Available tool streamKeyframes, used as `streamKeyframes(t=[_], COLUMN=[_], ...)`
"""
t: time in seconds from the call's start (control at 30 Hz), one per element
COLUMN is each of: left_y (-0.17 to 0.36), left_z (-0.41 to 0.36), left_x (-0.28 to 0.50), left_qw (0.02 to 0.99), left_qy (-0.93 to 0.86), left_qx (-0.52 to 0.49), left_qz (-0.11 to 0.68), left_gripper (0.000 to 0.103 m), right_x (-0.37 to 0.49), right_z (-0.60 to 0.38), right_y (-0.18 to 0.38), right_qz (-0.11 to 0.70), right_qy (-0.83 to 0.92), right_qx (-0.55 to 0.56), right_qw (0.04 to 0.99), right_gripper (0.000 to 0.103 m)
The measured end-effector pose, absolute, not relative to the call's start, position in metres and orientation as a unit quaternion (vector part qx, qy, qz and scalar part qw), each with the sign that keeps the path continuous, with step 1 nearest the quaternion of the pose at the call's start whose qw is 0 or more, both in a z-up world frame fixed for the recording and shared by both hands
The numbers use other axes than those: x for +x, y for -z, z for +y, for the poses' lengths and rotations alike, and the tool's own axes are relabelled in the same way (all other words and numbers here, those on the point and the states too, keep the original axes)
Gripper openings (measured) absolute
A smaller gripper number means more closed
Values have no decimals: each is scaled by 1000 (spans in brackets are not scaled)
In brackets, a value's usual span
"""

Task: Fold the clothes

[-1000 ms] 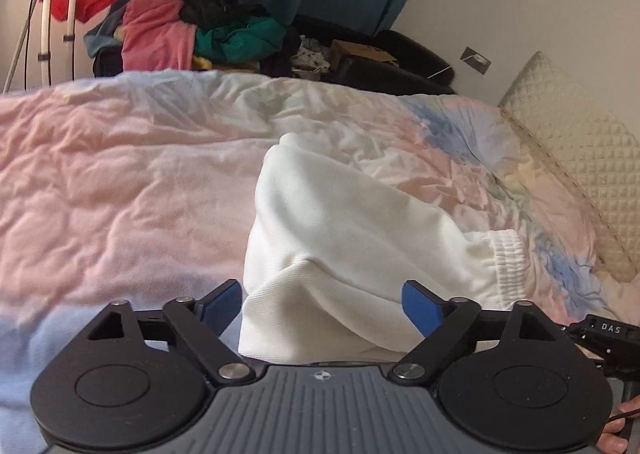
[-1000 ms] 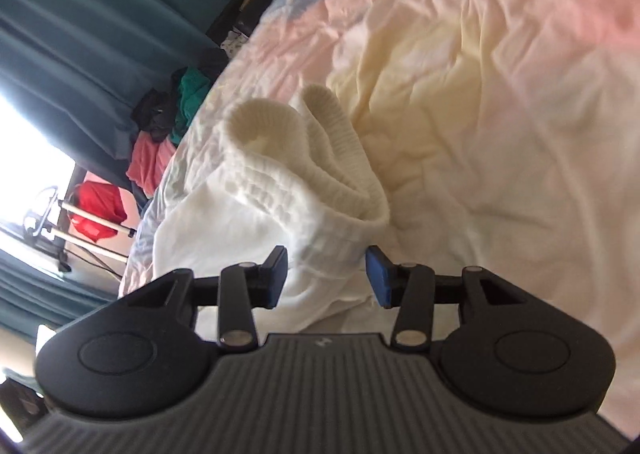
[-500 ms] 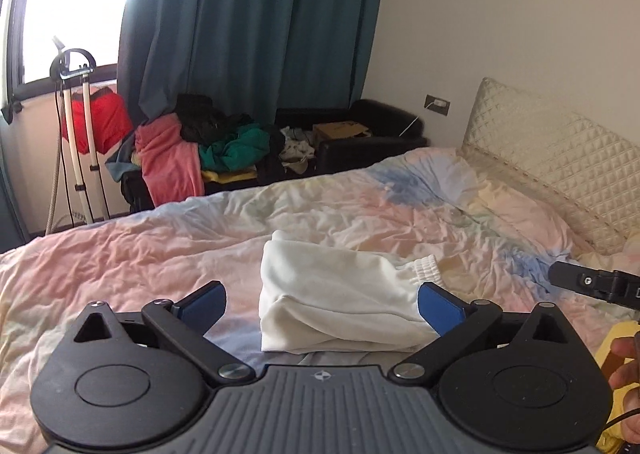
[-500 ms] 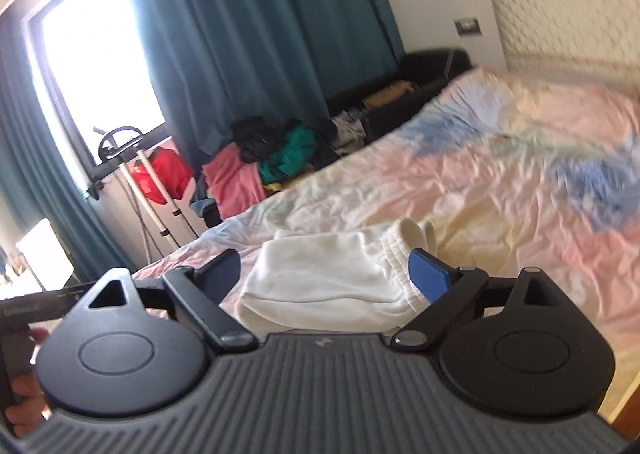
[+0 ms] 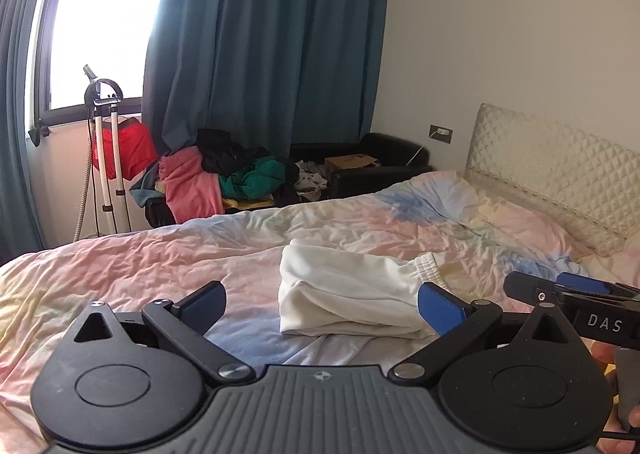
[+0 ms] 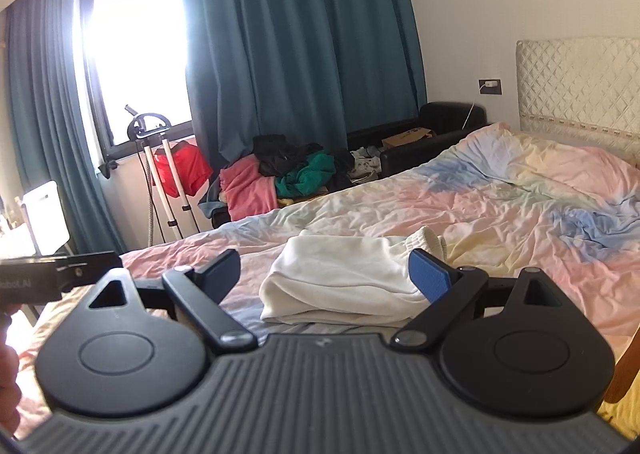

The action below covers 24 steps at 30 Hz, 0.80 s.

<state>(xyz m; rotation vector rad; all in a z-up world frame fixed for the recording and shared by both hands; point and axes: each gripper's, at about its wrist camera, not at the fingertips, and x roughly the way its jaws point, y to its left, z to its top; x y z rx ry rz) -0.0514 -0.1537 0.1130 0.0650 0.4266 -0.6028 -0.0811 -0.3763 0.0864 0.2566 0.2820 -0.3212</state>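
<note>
1. White knit garment with a ribbed elastic cuff [image 5: 352, 294] lies folded into a compact flat bundle on the bed with the pastel pink, yellow and blue crumpled cover [image 5: 120, 266], straight ahead of both tools, cuff end toward the right.
2. Left hand-held gripper [image 5: 322, 300]: blue-padded fingers spread wide, nothing between them, held above the bed and clear of the bundle.
3. Right hand-held gripper [image 6: 324, 274]: also wide apart and empty, not touching cloth; in the left view its black body shows at the far right edge.
4. Bundle sits between the two pads in each view but beyond them, apart, no contact.
5. Step in hand, my read: garment already lies folded, with both tools off it. Fits either a fold just done or a piece waiting for one more half-fold; pictures don't settle which.
6. Heap of loose clothes in pink, green and black [image 5: 224, 178] sits far ahead past the bed's far edge, by the dark teal curtains [image 5: 260, 54]. Unfolded, likely more work there.
7. Any next grasp calls for coming down to a fabric edge and pinching through all layers; thick knit is soft, and stacked layers may slip apart if only the top one is caught.
</note>
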Motion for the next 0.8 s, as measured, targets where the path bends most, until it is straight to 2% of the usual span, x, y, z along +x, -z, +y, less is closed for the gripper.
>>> streamKeyframes(t=[0.6, 0.8], left_y=[-53, -33], left_z=[-151, -157], left_x=[-54, -46], left_qw=[935, 934], left_qy=[286, 280], left_qx=[33, 49], left_qz=[207, 215], left_gripper=[103, 103], right_x=[-68, -63], right_z=[-344, -337], right_y=[-19, -13], right_qz=[152, 152], right_qy=[188, 206], right_qx=[93, 73], right_qw=[966, 964], right_gripper=[93, 93])
